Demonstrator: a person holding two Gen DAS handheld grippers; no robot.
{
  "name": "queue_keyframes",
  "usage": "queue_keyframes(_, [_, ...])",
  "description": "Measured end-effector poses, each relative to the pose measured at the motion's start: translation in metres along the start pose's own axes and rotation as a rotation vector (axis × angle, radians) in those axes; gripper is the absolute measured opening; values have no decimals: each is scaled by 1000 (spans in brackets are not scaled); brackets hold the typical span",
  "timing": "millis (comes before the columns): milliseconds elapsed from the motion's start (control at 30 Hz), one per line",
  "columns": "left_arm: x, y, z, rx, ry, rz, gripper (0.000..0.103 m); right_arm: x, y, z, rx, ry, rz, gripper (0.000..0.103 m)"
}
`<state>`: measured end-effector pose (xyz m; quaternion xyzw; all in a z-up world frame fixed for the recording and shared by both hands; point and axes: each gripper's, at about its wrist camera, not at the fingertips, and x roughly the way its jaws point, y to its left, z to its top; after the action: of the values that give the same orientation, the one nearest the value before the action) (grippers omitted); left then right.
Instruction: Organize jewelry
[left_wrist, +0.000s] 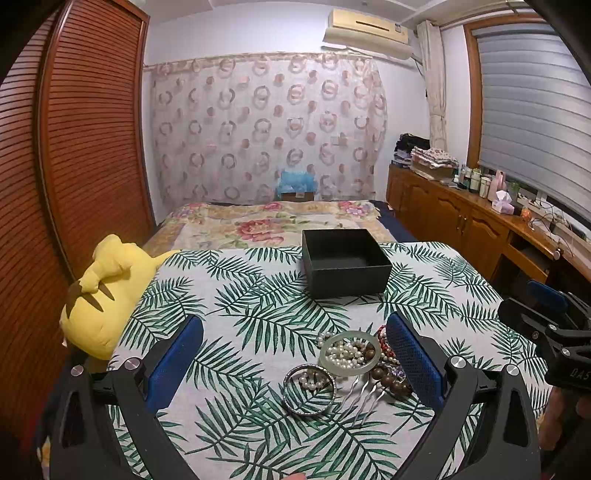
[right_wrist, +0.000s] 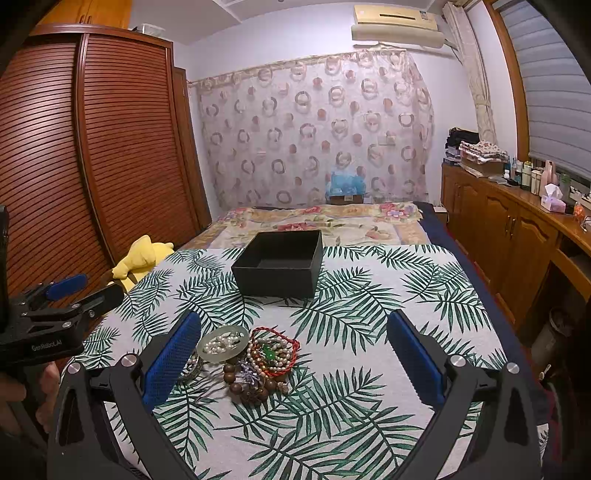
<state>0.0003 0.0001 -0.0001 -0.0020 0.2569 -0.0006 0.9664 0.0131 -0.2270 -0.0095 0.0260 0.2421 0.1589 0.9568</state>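
While both grippers hang above the near edge of the worktop (left_wrist: 258, 295), which is covered with a white cloth printed with green palm fronds, neither one touches anything. The left gripper (left_wrist: 295, 354) has its blue-padded fingers (left_wrist: 177, 362) spread wide, with most of the jewelry heap lying on the cloth between them. The right gripper (right_wrist: 293, 354) is spread just as wide, and the heap lies toward its left finger.

In the heap, nearest the left camera, lies a sparkling silver bangle (left_wrist: 309, 389) with a few pearls inside its ring, and just beside it a metal hair comb (left_wrist: 360, 398) with long prongs. Just behind the bangle a pale green jade bangle (left_wrist: 349, 353) rests over a pearl strand (left_wrist: 345, 352). To the right of these, partly hidden by the left gripper's right finger, are dark wooden beads (right_wrist: 240, 384), a red braided cord (right_wrist: 275, 350) looped around more pearls, and a small green stone (right_wrist: 267, 354). The pieces overlap and touch one another in one pile.

Farther back, well apart from the pile, an open black box (left_wrist: 345, 267) stands upright near the far edge of the worktop; its inside looks bare. A yellow plush toy (left_wrist: 107, 295) lies off the worktop's left side. Beyond is a bed with a floral quilt (left_wrist: 273, 221), a brown louvred wardrobe (left_wrist: 74, 147) on the left and a patterned curtain (left_wrist: 266, 129) on the far wall.
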Motion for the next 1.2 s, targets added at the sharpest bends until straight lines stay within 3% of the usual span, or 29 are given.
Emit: queue_keyframes(1200, [4, -6, -6, 1, -1, -1, 96, 0, 4, -2, 4, -2, 3, 101])
